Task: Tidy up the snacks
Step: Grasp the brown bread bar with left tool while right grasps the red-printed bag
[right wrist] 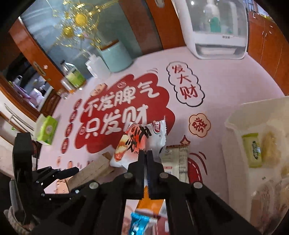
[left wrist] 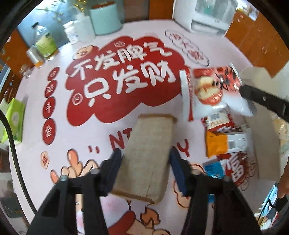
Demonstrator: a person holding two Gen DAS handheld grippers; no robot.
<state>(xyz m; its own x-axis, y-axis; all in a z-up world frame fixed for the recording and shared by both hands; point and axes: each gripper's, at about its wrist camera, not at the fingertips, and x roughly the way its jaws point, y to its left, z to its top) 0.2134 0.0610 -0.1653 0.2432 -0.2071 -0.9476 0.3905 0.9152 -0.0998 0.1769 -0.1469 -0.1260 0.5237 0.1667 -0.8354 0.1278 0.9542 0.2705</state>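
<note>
My right gripper (right wrist: 146,153) is shut on the edge of a white and red snack packet (right wrist: 137,142) and holds it above the table; the packet also shows in the left wrist view (left wrist: 215,88), lifted over a pile of snack packets (left wrist: 225,142). My left gripper (left wrist: 144,155) is shut on a tan fabric box (left wrist: 148,155), one finger on each long side. The box also shows in the right wrist view (right wrist: 90,171). A white bin (right wrist: 256,144) with several snacks inside stands at the right.
A pink printed table mat (left wrist: 108,101) covers the table. At the back stand a teal canister (left wrist: 104,18), bottles (left wrist: 45,43) and a white appliance (left wrist: 207,14). A green tissue pack (left wrist: 14,117) lies at the left. A beige packet (right wrist: 175,162) lies beside the held one.
</note>
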